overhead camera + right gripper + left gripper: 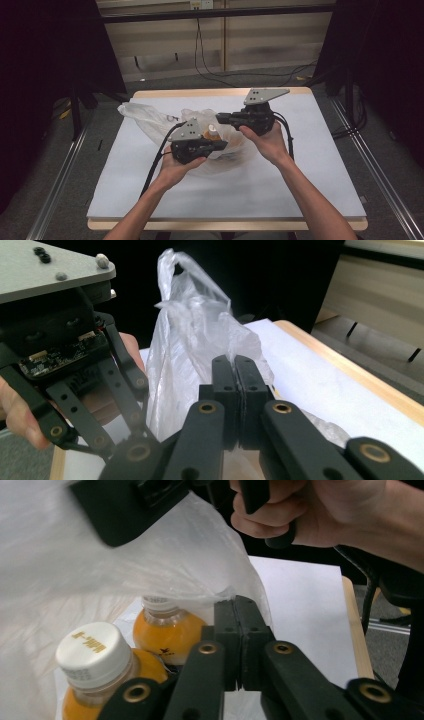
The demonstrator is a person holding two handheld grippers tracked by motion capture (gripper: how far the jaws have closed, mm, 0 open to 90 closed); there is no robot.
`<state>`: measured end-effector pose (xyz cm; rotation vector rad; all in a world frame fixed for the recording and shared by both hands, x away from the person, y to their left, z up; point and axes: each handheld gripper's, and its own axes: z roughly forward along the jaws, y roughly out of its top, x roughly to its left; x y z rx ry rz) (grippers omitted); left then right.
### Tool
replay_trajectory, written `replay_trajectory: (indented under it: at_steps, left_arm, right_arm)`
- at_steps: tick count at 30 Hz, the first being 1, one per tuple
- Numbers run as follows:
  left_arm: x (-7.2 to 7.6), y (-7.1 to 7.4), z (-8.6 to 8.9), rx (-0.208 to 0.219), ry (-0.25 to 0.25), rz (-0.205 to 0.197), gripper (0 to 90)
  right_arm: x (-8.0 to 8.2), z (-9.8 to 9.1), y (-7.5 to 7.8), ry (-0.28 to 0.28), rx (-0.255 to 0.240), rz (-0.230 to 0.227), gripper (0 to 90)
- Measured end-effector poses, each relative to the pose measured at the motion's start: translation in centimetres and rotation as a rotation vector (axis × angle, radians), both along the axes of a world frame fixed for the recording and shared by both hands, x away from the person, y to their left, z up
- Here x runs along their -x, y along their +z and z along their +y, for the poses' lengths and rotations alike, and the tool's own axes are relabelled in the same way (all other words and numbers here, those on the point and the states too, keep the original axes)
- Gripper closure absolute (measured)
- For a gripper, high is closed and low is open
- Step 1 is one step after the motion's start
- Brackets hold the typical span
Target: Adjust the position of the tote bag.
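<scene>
Both grippers pinch the rim of the clear plastic bag (150, 117), holding its mouth open. The left gripper (235, 625) is clamped on film just beyond two orange bottles (167, 630); the right gripper (235, 385) is closed, apparently on film opposite. Next move: draw the rims apart without tearing. The bag's lower contents lie blurred behind film.

You have bare table (310, 170) right of the plastic bag (150, 120); its film drapes over the orange bottles (167, 632).
</scene>
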<state>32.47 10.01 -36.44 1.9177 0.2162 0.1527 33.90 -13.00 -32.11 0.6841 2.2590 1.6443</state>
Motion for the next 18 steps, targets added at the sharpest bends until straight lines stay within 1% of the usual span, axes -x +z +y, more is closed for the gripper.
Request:
replay_trajectory:
  at_steps: [2,4,8,11,13,14,17,18]
  left_arm:
    - [0.0,0.3,0.4,0.004,0.011,-0.002,81.5]
    - [-0.1,0.6,0.8,0.019,0.019,0.000,78.1]
    - [-0.2,1.3,2.2,0.051,0.062,-0.003,71.0]
    - [-0.2,1.6,3.4,0.064,0.094,-0.001,67.4]
    - [-0.3,1.7,4.2,0.061,0.101,-0.009,66.3]
    - [-0.3,1.7,4.7,0.070,0.111,-0.011,66.1]
    - [-0.3,1.8,6.0,0.077,0.146,-0.015,65.9]
    - [-0.4,1.8,6.5,0.089,0.154,-0.015,66.4]
  right_arm:
    - [0.2,-0.6,0.0,-0.006,-0.021,-0.007,90.0]
    - [0.4,-1.1,0.0,-0.014,-0.030,-0.014,90.0]
    - [0.6,-2.0,0.0,-0.027,-0.044,-0.024,90.0]
    - [0.6,-2.5,-0.2,-0.035,-0.045,-0.026,90.0]
    - [0.7,-2.8,-0.4,-0.044,-0.053,-0.027,90.0]
    - [0.7,-3.0,-0.6,-0.045,-0.058,-0.027,90.0]
    - [0.9,-3.6,-0.8,-0.058,-0.077,-0.029,90.0]
    - [0.9,-3.7,-0.8,-0.059,-0.083,-0.031,90.0]
